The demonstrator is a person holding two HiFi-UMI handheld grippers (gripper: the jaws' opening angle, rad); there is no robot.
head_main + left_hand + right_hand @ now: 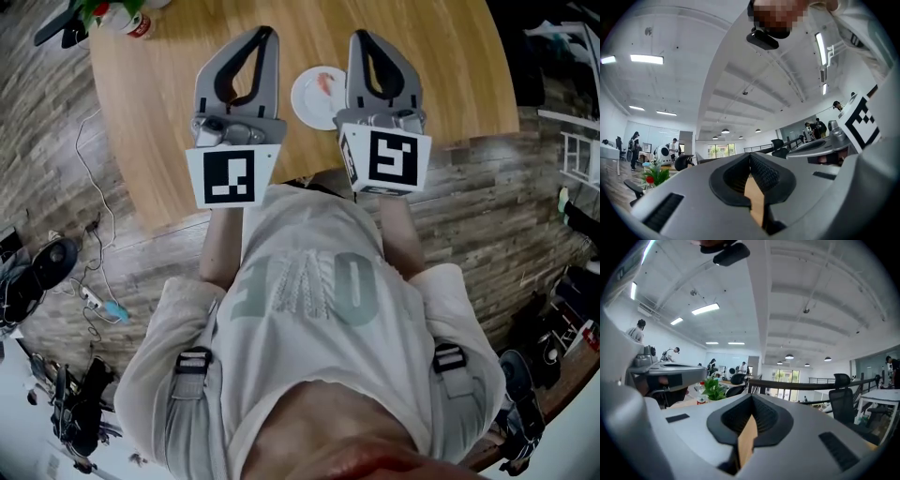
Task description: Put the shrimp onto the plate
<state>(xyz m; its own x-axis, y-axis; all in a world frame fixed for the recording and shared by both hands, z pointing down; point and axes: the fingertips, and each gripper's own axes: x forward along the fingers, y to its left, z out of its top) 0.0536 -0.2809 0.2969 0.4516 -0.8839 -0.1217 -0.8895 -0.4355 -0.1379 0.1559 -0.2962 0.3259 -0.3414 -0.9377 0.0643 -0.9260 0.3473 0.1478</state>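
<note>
A small white plate [311, 101] lies on the round wooden table [159, 112], and a pinkish-orange shrimp [324, 82] rests on its far part. My left gripper [265, 34] is held just left of the plate, jaws shut with nothing between them. My right gripper [362, 36] sits just right of the plate, partly covering its rim, also shut and empty. Both point away from me, level over the table. In the left gripper view the left gripper [750, 155] shows its pads closed, and the right gripper [751, 397] looks the same in its own view.
A bottle with a red label [134, 22] and a green plant [98, 9] stand at the table's far left edge. Cables and a power strip [94, 298] lie on the wooden floor to the left. Office chairs [841, 401] and desks stand beyond.
</note>
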